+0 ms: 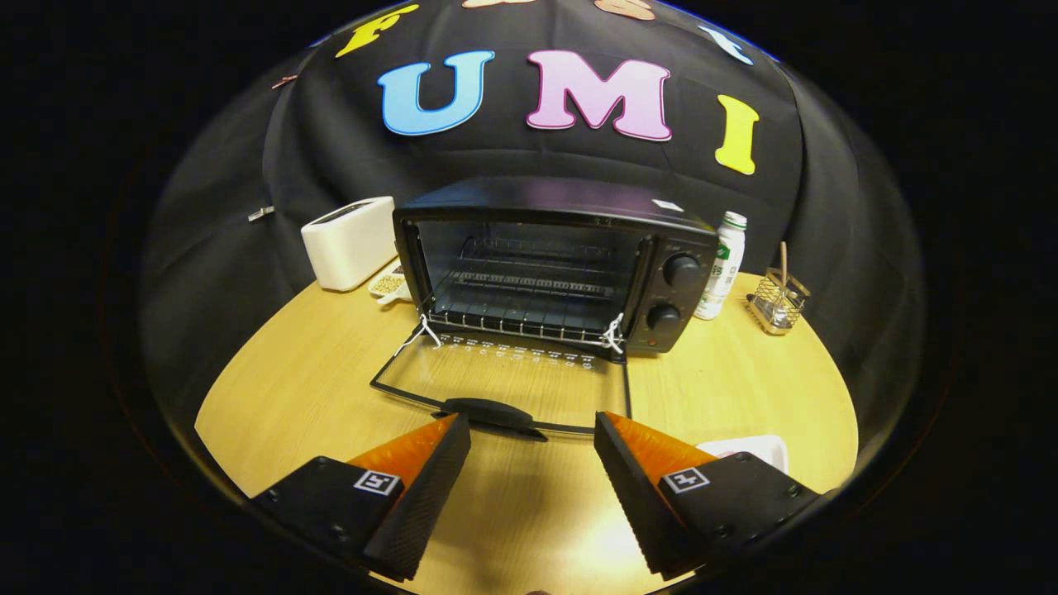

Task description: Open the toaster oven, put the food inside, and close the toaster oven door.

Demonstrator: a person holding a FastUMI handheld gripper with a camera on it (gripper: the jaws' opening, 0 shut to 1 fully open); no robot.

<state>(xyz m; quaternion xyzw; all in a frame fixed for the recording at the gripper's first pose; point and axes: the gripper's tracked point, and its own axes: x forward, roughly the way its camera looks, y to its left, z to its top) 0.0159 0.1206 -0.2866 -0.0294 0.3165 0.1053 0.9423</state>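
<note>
beyond spread gripper (532, 430), toaster oven (554, 264) mouth facing fingers

Black toaster oven (554, 264) standing on the counter (289, 380), glass door (504, 380) dropped flat, handle (488, 411) just ahead of the parted, empty fingers (430, 475). Wire rack (521, 310) inside, bare. Two knobs (682, 270) beside the opening.
</note>
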